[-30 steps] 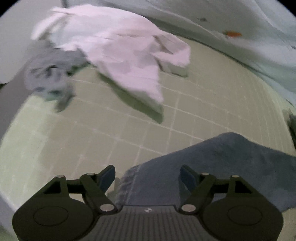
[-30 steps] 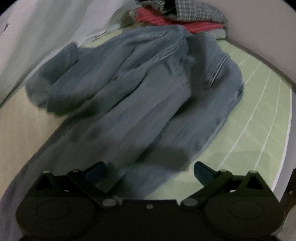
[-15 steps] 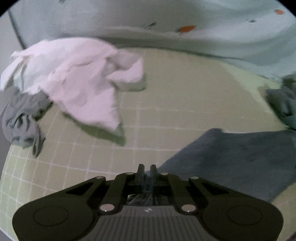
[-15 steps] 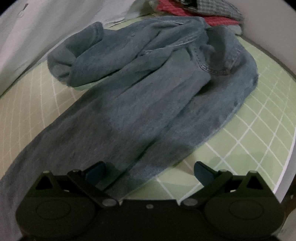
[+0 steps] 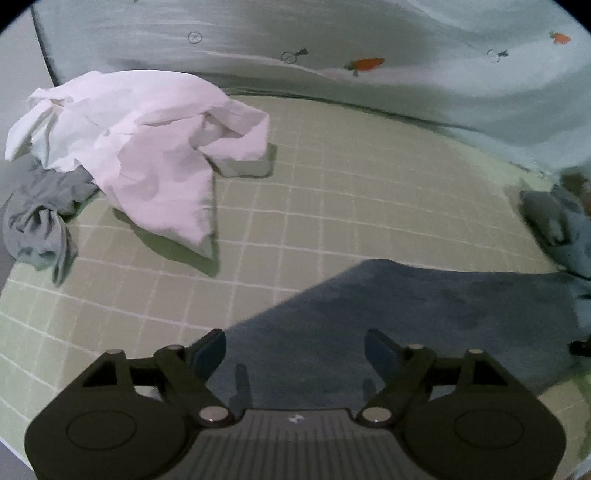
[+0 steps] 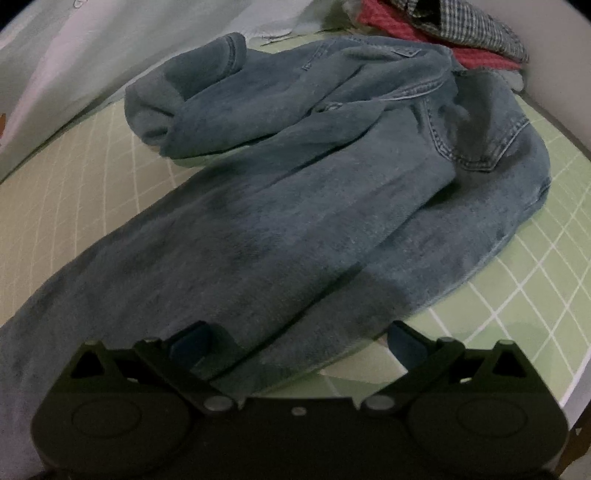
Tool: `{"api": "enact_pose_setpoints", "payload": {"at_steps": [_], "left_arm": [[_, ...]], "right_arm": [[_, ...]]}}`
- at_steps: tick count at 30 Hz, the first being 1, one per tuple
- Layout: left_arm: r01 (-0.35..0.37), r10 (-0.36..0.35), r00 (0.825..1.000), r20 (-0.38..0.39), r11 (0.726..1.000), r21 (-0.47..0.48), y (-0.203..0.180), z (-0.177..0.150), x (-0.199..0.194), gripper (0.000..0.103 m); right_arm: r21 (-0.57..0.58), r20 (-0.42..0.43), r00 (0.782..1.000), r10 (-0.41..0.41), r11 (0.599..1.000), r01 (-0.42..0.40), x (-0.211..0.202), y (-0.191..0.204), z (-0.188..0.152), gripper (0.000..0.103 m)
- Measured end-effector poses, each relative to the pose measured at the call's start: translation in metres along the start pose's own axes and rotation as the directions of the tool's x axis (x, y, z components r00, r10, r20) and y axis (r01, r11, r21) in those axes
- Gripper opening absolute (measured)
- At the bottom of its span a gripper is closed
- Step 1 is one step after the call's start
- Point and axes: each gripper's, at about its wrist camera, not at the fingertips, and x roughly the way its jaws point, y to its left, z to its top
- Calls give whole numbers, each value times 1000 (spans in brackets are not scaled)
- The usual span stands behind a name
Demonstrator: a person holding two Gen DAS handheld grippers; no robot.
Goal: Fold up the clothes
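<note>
1. Two grippers hang low over a denim shirt (image 6: pixel 295 206) spread on a green grid mat (image 5: pixel 332 192); the left gripper (image 5: pixel 295 350) and the right gripper (image 6: pixel 299 343) both have their jaws wide apart and hold nothing.
2. The shirt lies lengthwise away from the right gripper, collar at the far end, one sleeve (image 6: pixel 192 110) bunched and doubled at the upper left, the body rumpled rather than flat.
3. The left view shows a flat hem edge (image 5: pixel 388 314) of the same cloth right under its jaws.
4. Judged from this, the step in hand is laying out or taking hold of the near hem. A next move would call for each gripper to close on one layer of cloth at a corner, and the bunched sleeve would want straightening for a clean fold.
5. Nearby lie a crumpled white garment (image 5: pixel 147 147) and a grey one (image 5: pixel 37 221) at the mat's left, well apart from the shirt.
6. A stack of red and checked clothes (image 6: pixel 454 33) sits just beyond the collar, crowding that end.
7. A carrot-print sheet (image 5: pixel 369 62) runs along the back.
</note>
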Motion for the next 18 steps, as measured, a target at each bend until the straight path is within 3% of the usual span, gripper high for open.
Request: {"api": "enact_pose_setpoints", "payload": {"at_steps": [4,10,11,12,13,14,15,18], "left_arm": [[-11,11,1000,-18,1000,14,10,6,18,83],[80,-77,993,-92,996,34,16,13,50,81],[94,-89,991,-104,994,47,13,12,52,75],[108,-101,988,-116,992,59,10,12,54,55],[90,-80,990,-114,992,84,4,11,53,43],[70,-58,992,-111,992,108,-1,9,52,16],[51,-37,994,-107,990,133,-7,8,51,6],[61,-47,996,-79,982,181,-25,0,34,3]], "right_arm": [[19,31,999,-14,1000,14,-1,1,-3,103],[58,64,997,-42,998,39,0,3,-5,103],[61,68,997,-45,997,41,-1,3,-6,103],[62,71,996,-48,997,44,-1,4,-7,103],[64,73,996,-51,997,46,-2,5,-8,103],[65,72,996,-52,997,47,-2,5,-8,103],[65,70,996,-51,997,46,-2,4,-8,103],[62,72,996,-48,997,43,-2,4,-8,103]]}}
